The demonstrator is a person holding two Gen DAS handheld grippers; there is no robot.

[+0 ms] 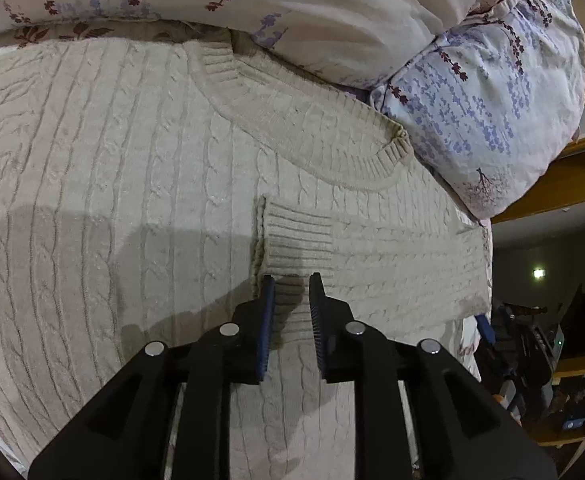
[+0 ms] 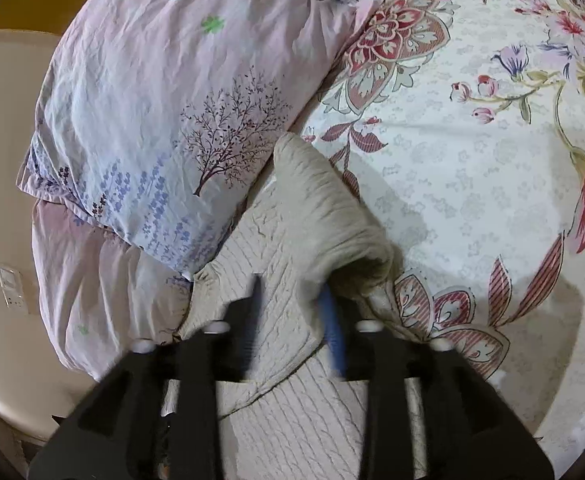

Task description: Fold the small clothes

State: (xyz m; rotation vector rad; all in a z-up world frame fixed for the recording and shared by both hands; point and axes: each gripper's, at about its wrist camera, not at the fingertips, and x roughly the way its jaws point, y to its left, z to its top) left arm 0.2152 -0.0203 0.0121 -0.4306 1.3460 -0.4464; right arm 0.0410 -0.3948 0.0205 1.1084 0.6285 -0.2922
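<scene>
A cream cable-knit sweater (image 1: 132, 160) lies flat on the bed, its ribbed collar (image 1: 300, 120) toward the pillows. One sleeve is folded across the chest, with its ribbed cuff (image 1: 296, 240) near the middle. My left gripper (image 1: 291, 286) hovers just below that cuff, its jaws apart with nothing between them. In the right wrist view, my right gripper (image 2: 292, 300) has a lifted fold of the sweater (image 2: 320, 208) between its blurred fingers, raised off the bedsheet.
Lavender-print pillows (image 1: 484, 112) lie along the head of the bed, also seen in the right wrist view (image 2: 164, 120). A floral bedsheet (image 2: 472, 160) spreads to the right. The bed edge and dark furniture (image 1: 540, 340) are at the right of the left wrist view.
</scene>
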